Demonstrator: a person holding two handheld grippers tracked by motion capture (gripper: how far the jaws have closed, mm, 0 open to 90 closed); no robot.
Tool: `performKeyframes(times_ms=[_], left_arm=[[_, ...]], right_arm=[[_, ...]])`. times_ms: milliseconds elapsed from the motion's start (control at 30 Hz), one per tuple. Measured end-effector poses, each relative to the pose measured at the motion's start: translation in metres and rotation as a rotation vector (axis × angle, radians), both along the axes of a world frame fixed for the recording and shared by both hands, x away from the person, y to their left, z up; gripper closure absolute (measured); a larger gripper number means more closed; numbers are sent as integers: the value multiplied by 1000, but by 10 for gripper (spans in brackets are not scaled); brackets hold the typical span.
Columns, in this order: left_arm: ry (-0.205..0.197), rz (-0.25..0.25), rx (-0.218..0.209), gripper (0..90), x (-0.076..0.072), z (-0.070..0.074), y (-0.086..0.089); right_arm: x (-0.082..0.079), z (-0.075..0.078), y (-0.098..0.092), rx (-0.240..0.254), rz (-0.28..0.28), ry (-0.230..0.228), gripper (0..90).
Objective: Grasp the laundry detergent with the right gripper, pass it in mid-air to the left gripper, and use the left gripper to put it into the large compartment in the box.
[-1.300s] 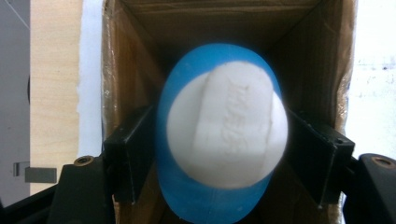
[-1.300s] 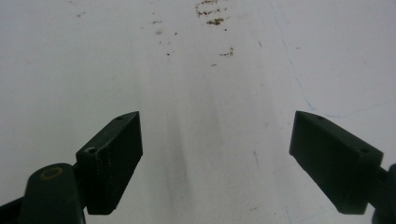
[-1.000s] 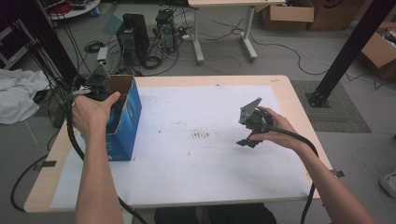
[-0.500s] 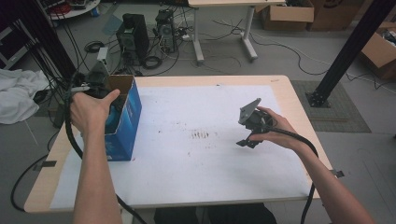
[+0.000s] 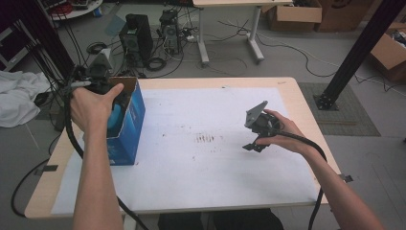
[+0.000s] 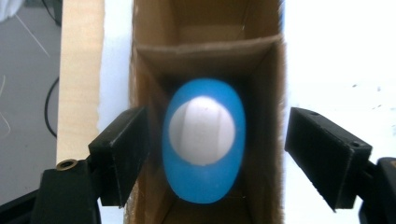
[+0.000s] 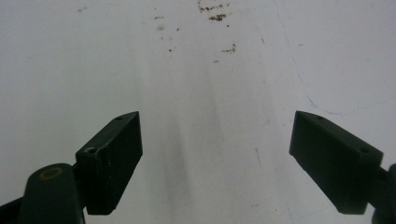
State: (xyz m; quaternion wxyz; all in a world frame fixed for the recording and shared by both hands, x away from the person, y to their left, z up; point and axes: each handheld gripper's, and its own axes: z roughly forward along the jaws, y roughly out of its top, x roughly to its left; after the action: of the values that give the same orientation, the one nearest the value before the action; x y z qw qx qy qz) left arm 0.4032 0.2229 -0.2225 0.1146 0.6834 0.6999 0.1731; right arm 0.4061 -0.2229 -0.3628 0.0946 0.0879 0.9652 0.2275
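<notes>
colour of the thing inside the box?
Blue with a white round face; clearest in the left gripper view.

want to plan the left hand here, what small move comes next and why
Probably lift the left gripper straight up and clear of the blue box. Its jaws have just been opening, and the blue and white object sits down in the box between them, touched by neither. The right gripper hangs open over the white sheet.

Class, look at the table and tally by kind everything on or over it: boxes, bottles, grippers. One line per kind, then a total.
Box: 1
Bottle (blue, white cap, inside the box): 1
Grippers: 2, the left gripper and the right gripper
Total: 4
</notes>
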Motion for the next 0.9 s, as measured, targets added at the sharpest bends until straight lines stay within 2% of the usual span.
performKeyframes(times_ms=[133,233,333,400,500,633,767,900], left_arm=[[-5,-44,12,189,-1,14,-11],[-19,-100,20,175,-2,25,-23],[-20,-192,31,170,-2,32,-40],[-19,-265,16,170,-3,36,-53],[-21,-431,-1,169,-5,38,-74],[4,-586,23,169,-8,33,-104],[18,-685,25,169,-10,19,-129],[54,-775,17,169,-12,-6,-148]], right_arm=[[0,1,-1,-5,-2,3,171],[1,1,-1,-7,-4,1,170],[1,2,-2,-10,-3,1,170],[0,3,-2,-11,-10,2,170],[1,6,-3,-14,-11,1,170],[1,10,-5,-20,-15,-4,170],[1,14,-7,-22,-22,-9,170],[3,20,-8,-24,-26,-16,171]])
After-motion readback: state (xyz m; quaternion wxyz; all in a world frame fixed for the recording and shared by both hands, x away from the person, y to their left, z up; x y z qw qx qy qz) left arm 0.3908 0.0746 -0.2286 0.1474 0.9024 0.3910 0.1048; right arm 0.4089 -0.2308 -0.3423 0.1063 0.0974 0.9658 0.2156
